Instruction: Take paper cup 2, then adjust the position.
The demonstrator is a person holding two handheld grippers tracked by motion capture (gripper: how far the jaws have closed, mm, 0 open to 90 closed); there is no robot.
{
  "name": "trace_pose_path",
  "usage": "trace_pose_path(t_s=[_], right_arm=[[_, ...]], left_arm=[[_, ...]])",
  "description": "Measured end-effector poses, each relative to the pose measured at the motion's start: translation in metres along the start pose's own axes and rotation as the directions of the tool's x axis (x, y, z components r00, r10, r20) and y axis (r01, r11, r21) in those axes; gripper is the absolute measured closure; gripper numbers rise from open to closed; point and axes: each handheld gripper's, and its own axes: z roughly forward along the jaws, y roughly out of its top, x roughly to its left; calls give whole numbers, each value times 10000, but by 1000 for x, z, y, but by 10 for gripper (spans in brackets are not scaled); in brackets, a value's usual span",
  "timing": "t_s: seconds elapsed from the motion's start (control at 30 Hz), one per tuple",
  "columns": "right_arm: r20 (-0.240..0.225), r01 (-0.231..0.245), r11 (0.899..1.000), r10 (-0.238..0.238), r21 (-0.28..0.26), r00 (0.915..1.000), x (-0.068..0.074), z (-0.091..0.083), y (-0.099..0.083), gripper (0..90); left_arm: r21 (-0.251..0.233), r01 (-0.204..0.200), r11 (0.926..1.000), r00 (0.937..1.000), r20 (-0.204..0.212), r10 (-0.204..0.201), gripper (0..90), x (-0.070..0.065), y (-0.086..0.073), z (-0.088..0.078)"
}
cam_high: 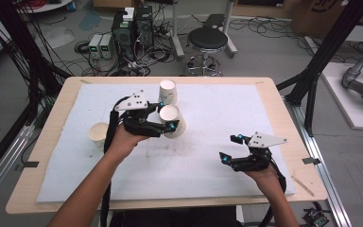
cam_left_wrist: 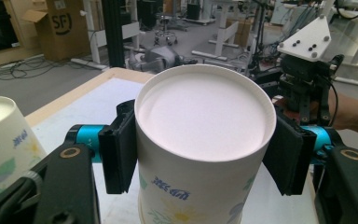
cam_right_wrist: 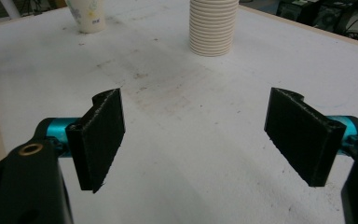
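Observation:
My left gripper [cam_high: 167, 116] is shut on a flower-printed paper cup [cam_high: 173, 120] left of the table's middle. The cup stands closed end up. In the left gripper view both black pads [cam_left_wrist: 119, 151] press against the sides of the paper cup [cam_left_wrist: 200, 112]. A second printed cup [cam_high: 168, 91] stands just beyond it, also closed end up, and is at the left edge as second cup [cam_left_wrist: 2, 135]. My right gripper [cam_high: 230, 148] hovers open at the near right, and in its own view the right gripper [cam_right_wrist: 200, 135] has only bare mat between its fingers.
A cream ribbed cup [cam_high: 98, 134] stands at the mat's left, seen as a ribbed stack [cam_right_wrist: 213, 25], with a printed cup [cam_right_wrist: 87, 14] farther off. A white mat [cam_high: 208, 175] covers the wooden table [cam_high: 274, 203]. A stool [cam_high: 208, 40] and computers [cam_high: 132, 28] stand on the floor beyond.

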Motion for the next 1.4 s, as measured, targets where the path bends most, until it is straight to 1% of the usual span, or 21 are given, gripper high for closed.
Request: trace_pose_path(t_s=[0.03, 0.13, 0.23, 0.27, 0.33, 0.43, 0.47, 0.57, 0.6, 0.7, 0.77, 0.87, 0.9, 0.97, 1.07, 1.13, 1.2, 1.23, 1.4], right_arm=[[-47, 11, 10000, -11, 25, 10000, 0, 1, 0, 200], [-84, 41, 9999, -41, 96, 10000, 1, 3, -1, 199], [-150, 122, 9998, -119, 182, 9998, 3, 2, 0, 199], [-214, 148, 9997, -144, 172, 9997, 3, 2, 0, 199], [-197, 160, 9998, -158, 116, 9997, 3, 1, 0, 199], [-308, 115, 9999, -112, 92, 9995, 3, 1, 1, 199], [-370, 126, 9999, -124, 63, 9992, 4, 2, 1, 199], [-436, 172, 9999, -171, -2, 9989, 5, 2, 2, 200], [-454, 111, 9999, -113, -37, 9989, 6, 2, 2, 200], [-568, 198, 9997, -204, -115, 9982, 8, 2, 3, 200], [-681, 306, 9995, -314, -119, 9972, 10, 2, 3, 200], [-774, 301, 9993, -316, -204, 9965, 12, 1, 4, 200], [-914, 319, 9991, -345, -293, 9952, 13, 1, 5, 200], [-1004, 372, 9988, -402, -315, 9941, 15, 2, 6, 200], [-1163, 468, 9984, -503, -318, 9919, 18, 4, 8, 200], [-1284, 529, 9980, -570, -349, 9901, 19, 5, 9, 200], [-1429, 472, 9983, -517, -344, 9884, 21, 6, 10, 200], [-1436, 530, 9979, -577, -362, 9880, 21, 7, 10, 200], [-1642, 601, 9975, -654, -371, 9843, 24, 11, 12, 200]], left_arm=[[42, 33, 10000, 10000, 27, -33, 350, 0, -4, 1], [202, 19, 9998, 10000, 30, -20, 349, -3, -8, 4], [137, 63, 9999, 10000, 70, -64, 349, -5, -10, 7], [114, 93, 9999, 9999, 83, -94, 349, -5, -10, 7], [102, 84, 9999, 9999, 122, -86, 348, -6, -10, 8], [139, 132, 9998, 9997, 220, -135, 348, -8, -11, 11], [169, 82, 9998, 9996, 253, -86, 348, -8, -12, 12], [253, 105, 9996, 9992, 371, -114, 346, -10, -13, 14], [253, 105, 9996, 9992, 371, -114, 346, -10, -13, 14], [165, 160, 9997, 9985, 528, -168, 344, -13, -16, 17], [244, 168, 9996, 9977, 656, -183, 344, -15, -17, 19], [222, 160, 9996, 9972, 723, -176, 343, -18, -18, 22], [316, 136, 9994, 9964, 827, -162, 343, -21, -20, 25], [370, 167, 9992, 9957, 907, -200, 342, -25, -21, 27], [554, 186, 9983, 9930, 1155, -249, 340, -29, -24, 32], [604, 206, 9980, 9920, 1227, -279, 340, -30, -25, 35], [659, 226, 9976, 9904, 1346, -313, 340, -30, -27, 37], [690, 236, 9973, 9897, 1392, -331, 340, -31, -28, 39], [921, 115, 9957, 9857, 1661, -268, 340, -35, -32, 45]])
